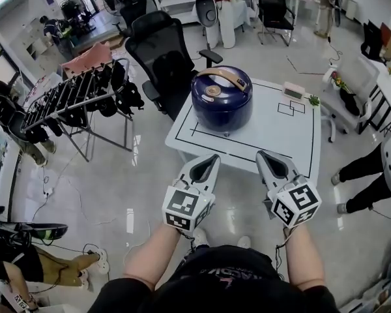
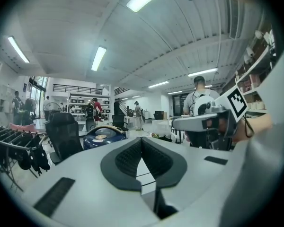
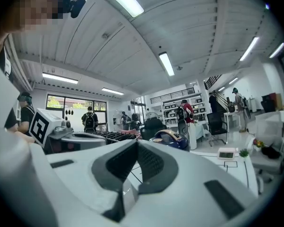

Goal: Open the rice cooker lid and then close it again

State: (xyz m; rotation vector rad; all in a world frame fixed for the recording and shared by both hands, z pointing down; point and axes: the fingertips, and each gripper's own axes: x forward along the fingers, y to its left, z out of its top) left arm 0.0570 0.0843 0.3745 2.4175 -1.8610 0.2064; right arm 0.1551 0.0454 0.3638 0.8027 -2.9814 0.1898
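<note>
A dark blue rice cooker (image 1: 221, 98) with a tan handle stands on the far left part of a white table (image 1: 274, 132), its lid down. My left gripper (image 1: 214, 158) is shut and empty, just short of the table's near edge, below the cooker. My right gripper (image 1: 260, 155) is shut and empty too, beside it over the near edge. From the left gripper view the cooker (image 2: 103, 136) shows ahead, beyond the shut left gripper (image 2: 142, 140). The right gripper view has the cooker (image 3: 170, 139) past the shut right gripper (image 3: 136, 142).
A black office chair (image 1: 158, 51) stands behind the table's left side. A drying rack (image 1: 75, 100) with dark items is at the left. A small white device (image 1: 293, 90) and a small plant (image 1: 313, 100) sit at the table's far right. A person's legs (image 1: 365, 175) are at the right.
</note>
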